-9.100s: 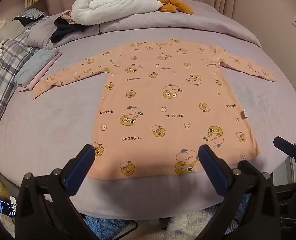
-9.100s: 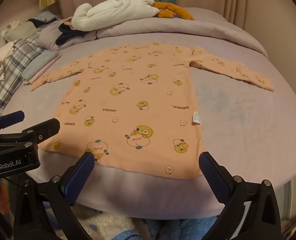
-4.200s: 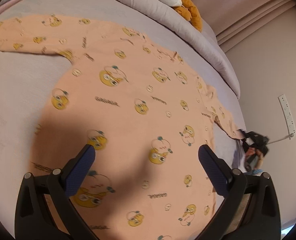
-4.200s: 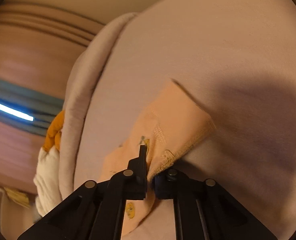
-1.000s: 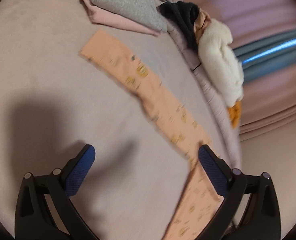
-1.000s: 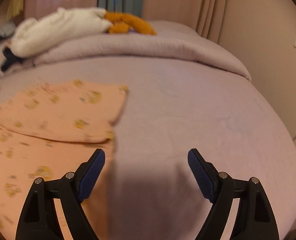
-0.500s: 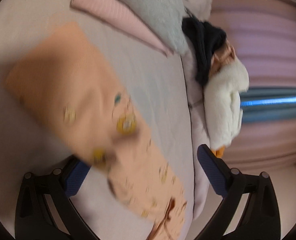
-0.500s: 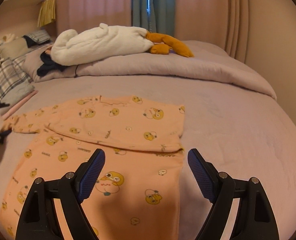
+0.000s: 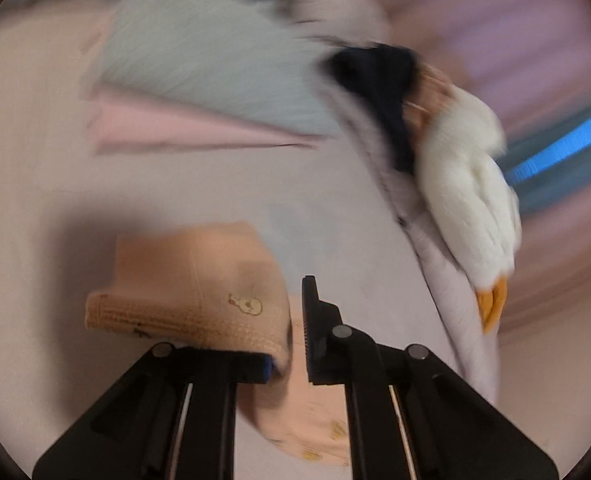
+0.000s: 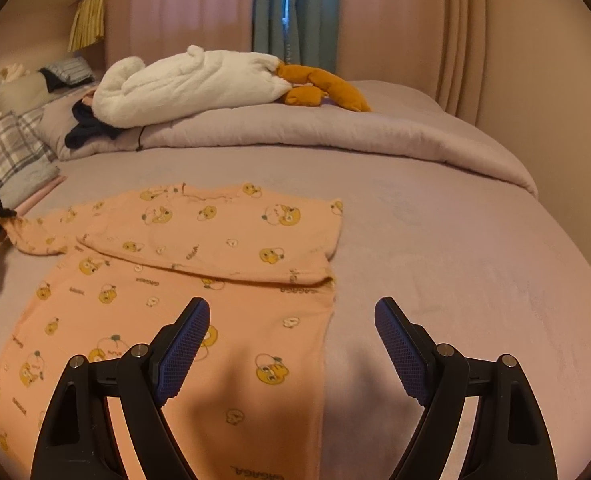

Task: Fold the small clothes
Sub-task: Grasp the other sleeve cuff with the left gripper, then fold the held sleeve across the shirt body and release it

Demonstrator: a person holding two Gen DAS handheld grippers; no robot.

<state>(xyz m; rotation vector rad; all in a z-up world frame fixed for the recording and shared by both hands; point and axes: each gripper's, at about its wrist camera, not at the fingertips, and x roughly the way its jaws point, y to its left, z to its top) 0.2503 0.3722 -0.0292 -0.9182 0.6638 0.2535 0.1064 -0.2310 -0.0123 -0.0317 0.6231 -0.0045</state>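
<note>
A wide stretch of bare lilac bed sheet [image 10: 455, 248] lay open to the right of the peach top [image 10: 223, 240], reaching the bed's edge with nothing on it. Behind the top, a rolled lilac duvet [image 10: 315, 128] crossed the whole bed like a low wall, with a white plush toy [image 10: 191, 84] and its orange feet [image 10: 323, 88] piled on it. At the left, folded grey and pink clothes [image 9: 199, 80] and a dark garment [image 9: 379, 76] crowded the bed's edge. The wall [image 10: 555, 92] closed off the far right side.

Open tool [image 10: 291, 344] above peach shirt [image 10: 199, 280]
</note>
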